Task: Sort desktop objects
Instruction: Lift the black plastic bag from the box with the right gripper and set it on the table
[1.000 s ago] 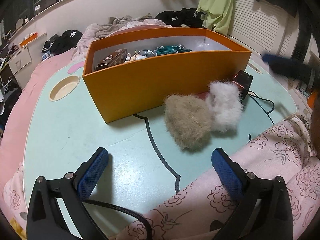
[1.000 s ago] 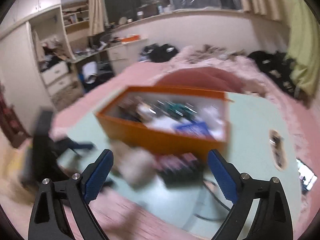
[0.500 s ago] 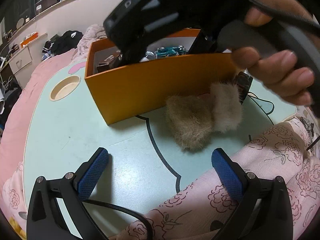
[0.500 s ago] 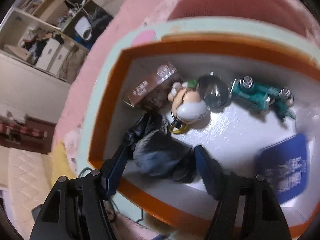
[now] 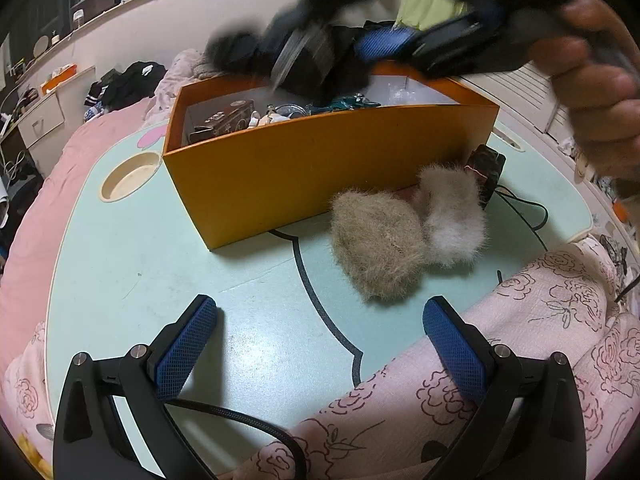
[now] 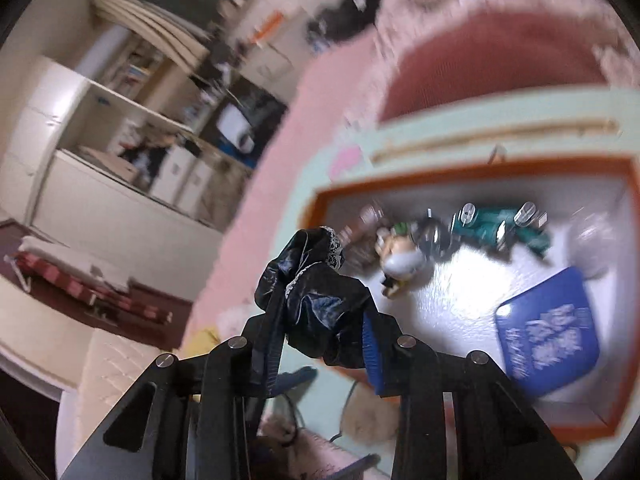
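Closing the right hand-held gripper [image 6: 320, 340] on a dark satin scrunchie [image 6: 316, 296], pinched between the blue pads and bunching up beyond the fingertips, above the near left corner of the orange box [image 5: 320, 168]. Hovering the left hand-held gripper [image 5: 320, 344] with jaws spread wide and empty over the counter [image 5: 160, 260], near two furry scrunchies [image 5: 404, 232] lying further right.

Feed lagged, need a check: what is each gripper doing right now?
Left gripper: open, empty, over the table.
Right gripper: fingers closing on a dark satin scrunchie above the orange box.
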The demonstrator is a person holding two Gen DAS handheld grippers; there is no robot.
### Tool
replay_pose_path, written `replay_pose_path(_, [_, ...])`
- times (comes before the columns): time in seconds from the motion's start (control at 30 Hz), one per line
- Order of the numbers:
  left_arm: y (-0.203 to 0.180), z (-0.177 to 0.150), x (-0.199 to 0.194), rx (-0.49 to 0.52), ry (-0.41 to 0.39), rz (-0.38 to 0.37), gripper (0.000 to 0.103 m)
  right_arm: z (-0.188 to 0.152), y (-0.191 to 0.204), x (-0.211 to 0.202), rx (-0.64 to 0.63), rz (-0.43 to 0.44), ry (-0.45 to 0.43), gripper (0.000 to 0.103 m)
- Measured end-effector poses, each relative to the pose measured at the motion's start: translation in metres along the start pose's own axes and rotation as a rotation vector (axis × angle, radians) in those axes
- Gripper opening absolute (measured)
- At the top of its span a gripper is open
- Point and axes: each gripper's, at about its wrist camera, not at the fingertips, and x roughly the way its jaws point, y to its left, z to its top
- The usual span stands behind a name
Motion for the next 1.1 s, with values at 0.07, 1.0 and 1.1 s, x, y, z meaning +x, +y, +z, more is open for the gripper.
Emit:
replay_pose_path(0.07, [0.0, -0.001, 0.0, 0.0, 0.0, 0.0, 0.103, -0.012, 0.006, -0.031, -0.04, -0.002, -0.09, 0.033])
replay_pose_path(1.0, [-0.001, -0.001, 0.001, -0.003, -0.001, 0.002, 0.103, -0.154, -0.044, -0.085, -0.288, -0.487, -0.341, 0.09])
replay_pose_path(1.1, [-0.002, -0.001, 0.001, -0.004, -0.001, 0.002, 0.103, -0.162, -0.047, -0.079, -0.302, -0.558, -0.282, 0.091])
